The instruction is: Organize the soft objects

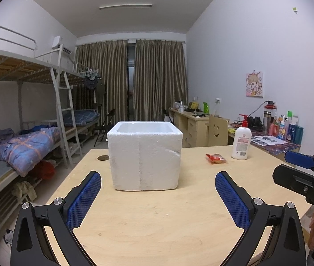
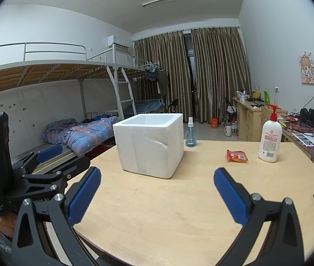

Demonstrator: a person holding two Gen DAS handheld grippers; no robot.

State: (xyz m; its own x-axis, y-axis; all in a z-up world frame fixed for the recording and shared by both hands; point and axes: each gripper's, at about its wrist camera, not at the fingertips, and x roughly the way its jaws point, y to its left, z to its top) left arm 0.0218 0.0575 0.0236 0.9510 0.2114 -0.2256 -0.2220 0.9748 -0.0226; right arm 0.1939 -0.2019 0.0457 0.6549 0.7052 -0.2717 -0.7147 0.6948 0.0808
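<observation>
A white foam box (image 1: 145,155) stands open-topped on the wooden table (image 1: 157,217), straight ahead of my left gripper (image 1: 158,196), which is open and empty. A small red snack packet (image 1: 215,158) lies on the table right of the box. In the right wrist view the foam box (image 2: 150,144) is ahead to the left and the red packet (image 2: 236,156) ahead to the right. My right gripper (image 2: 157,196) is open and empty above the table. The right gripper also shows at the right edge of the left wrist view (image 1: 301,170).
A white lotion pump bottle (image 2: 270,139) stands right of the packet. A small clear spray bottle (image 2: 190,133) stands behind the box. A round cable hole (image 1: 103,157) is at the table's far left. Bunk beds stand left, cluttered desks right.
</observation>
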